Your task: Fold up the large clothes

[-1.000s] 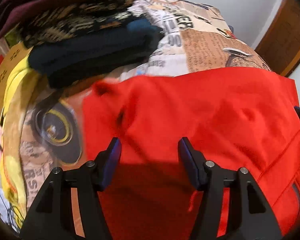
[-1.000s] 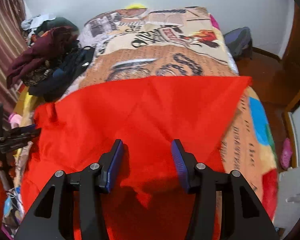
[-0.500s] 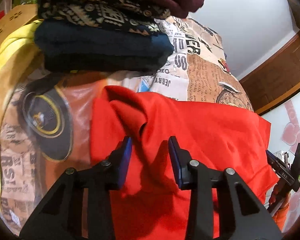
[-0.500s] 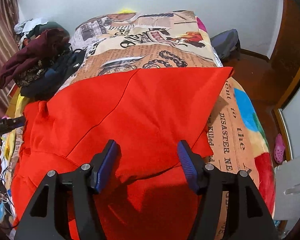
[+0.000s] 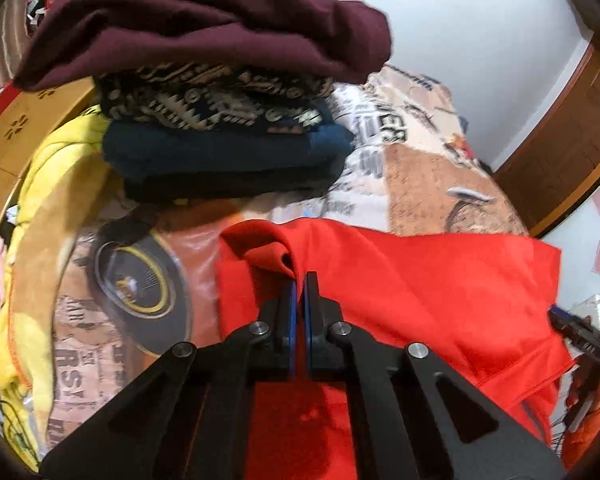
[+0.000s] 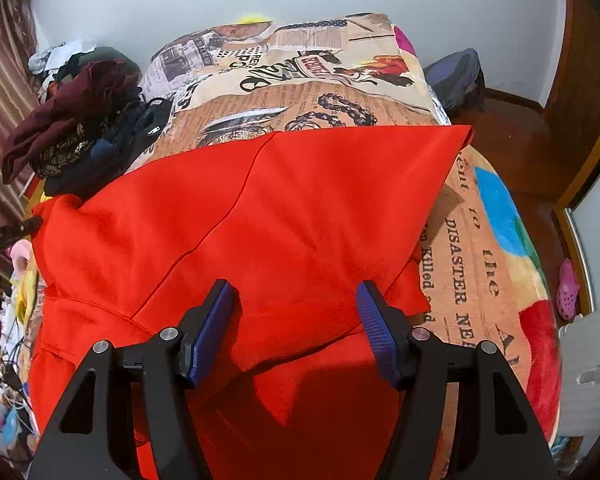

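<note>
Garment: one red garment [image 6: 300, 216] spread on the bed [image 6: 484, 248], seam running toward 12 o'clock, one flap already laid over near 5 o'clock.
Left hand-held gripper [image 5: 299, 300]: pinched tight on a raised red fold at the garment's 9 o'clock edge.
Right hand-held gripper [image 6: 296, 312]: jaws apart over the cloth at 6 o'clock, nothing pinched between them.
Progress: early, judging by the lie; one fold begun, most of the cloth still flat, further folds left.
Stack [image 5: 220, 120]: at 11 o'clock, three folded pieces visible, maroon over patterned over dark blue.
Count: two grippers, one garment in hand.
</note>
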Tool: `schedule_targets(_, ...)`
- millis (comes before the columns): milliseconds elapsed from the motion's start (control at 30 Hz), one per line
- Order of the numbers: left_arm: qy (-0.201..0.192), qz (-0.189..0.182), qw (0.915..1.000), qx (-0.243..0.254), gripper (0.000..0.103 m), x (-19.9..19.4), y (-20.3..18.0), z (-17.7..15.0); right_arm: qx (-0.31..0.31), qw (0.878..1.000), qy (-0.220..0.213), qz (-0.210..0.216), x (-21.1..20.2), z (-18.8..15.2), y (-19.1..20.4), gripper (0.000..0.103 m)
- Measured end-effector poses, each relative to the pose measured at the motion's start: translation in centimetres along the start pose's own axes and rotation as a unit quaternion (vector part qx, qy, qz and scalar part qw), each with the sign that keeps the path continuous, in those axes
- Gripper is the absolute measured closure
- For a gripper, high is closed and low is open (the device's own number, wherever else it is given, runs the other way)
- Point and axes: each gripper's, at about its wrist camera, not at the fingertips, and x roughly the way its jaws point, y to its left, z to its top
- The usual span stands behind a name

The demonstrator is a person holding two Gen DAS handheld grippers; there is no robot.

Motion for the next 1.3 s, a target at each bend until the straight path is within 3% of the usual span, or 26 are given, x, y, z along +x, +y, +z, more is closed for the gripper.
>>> schedule_targets(67,0.004,0.034,0.9994,-0.004,0.101,0.5,1.0,-0.6,0.0,1.0,-0.002,-0.001,-0.1,-0.1,0.1,0.042)
schedule_targets(133,0.008,0.097,0.9952,-0.005,0.101,1.3,2.4,-1.4,0.001,1.0,-0.005,-0.002,-0.1,-0.2,0.1,0.042)
schedule_targets(167,0.014,0.108,0.994,-0.014,0.101,1.6,3.1,-1.8,0.001,1.0,-0.006,-0.003,-0.2,-0.2,0.0,0.042)
schedule_targets(233,0.036,0.101,0.9934,-0.04,0.101,2.0,4.6,-2.6,-0.003,1.0,-0.006,-0.005,-0.4,-0.1,0.0,0.042)
schedule_targets(300,0.044,0.092,0.9931,-0.057,0.094,1.8,5.4,-3.0,-0.012,1.0,-0.005,-0.013,-0.9,0.1,0.0,0.042)
schedule_targets(333,0.044,0.095,0.9929,-0.056,0.082,1.4,5.4,-2.9,-0.014,1.0,-0.004,-0.022,-1.1,0.3,-0.1,0.042)
schedule_targets(367,0.043,0.098,0.9927,-0.055,0.063,1.2,5.4,-2.9,-0.015,0.999,-0.005,-0.029,-1.3,0.5,-0.3,0.042)
schedule_targets(433,0.031,0.1,0.9933,-0.048,0.047,0.3,4.9,-2.7,-0.01,0.999,-0.01,-0.035,-1.8,0.8,-0.9,0.042)
schedule_targets(600,0.009,0.068,0.997,-0.034,0.045,-1.1,2.8,-1.4,0.04,0.998,-0.037,-0.026,-3.6,2.3,-3.7,0.042)
schedule_targets(667,0.004,0.048,0.9982,-0.035,0.04,-1.1,2.0,-0.8,0.069,0.996,-0.047,-0.005,-3.9,3.2,-5.0,0.041)
schedule_targets(867,0.026,0.009,0.9972,-0.07,0.038,2.0,1.8,-0.1,0.109,0.993,-0.015,0.031,-1.2,4.5,-6.6,0.039)
schedule_targets(967,0.059,0.0,0.9932,-0.1,0.037,5.1,2.8,-1.0,0.126,0.99,0.032,0.055,2.2,4.2,-7.2,0.039)
schedule_targets(1033,0.089,-0.033,0.9861,-0.137,0.037,7.1,3.6,-2.2,0.146,0.984,0.052,0.083,3.7,3.7,-7.7,0.038)
schedule_targets(1200,0.097,-0.09,0.9743,-0.182,0.033,8.2,4.4,-3.4,0.166,0.976,0.034,0.137,4.1,3.7,-7.6,0.036)
schedule_targets(1300,0.095,-0.099,0.9751,-0.174,0.038,8.2,4.2,-3.2,0.162,0.977,0.028,0.136,4.2,4.0,-7.0,0.043)
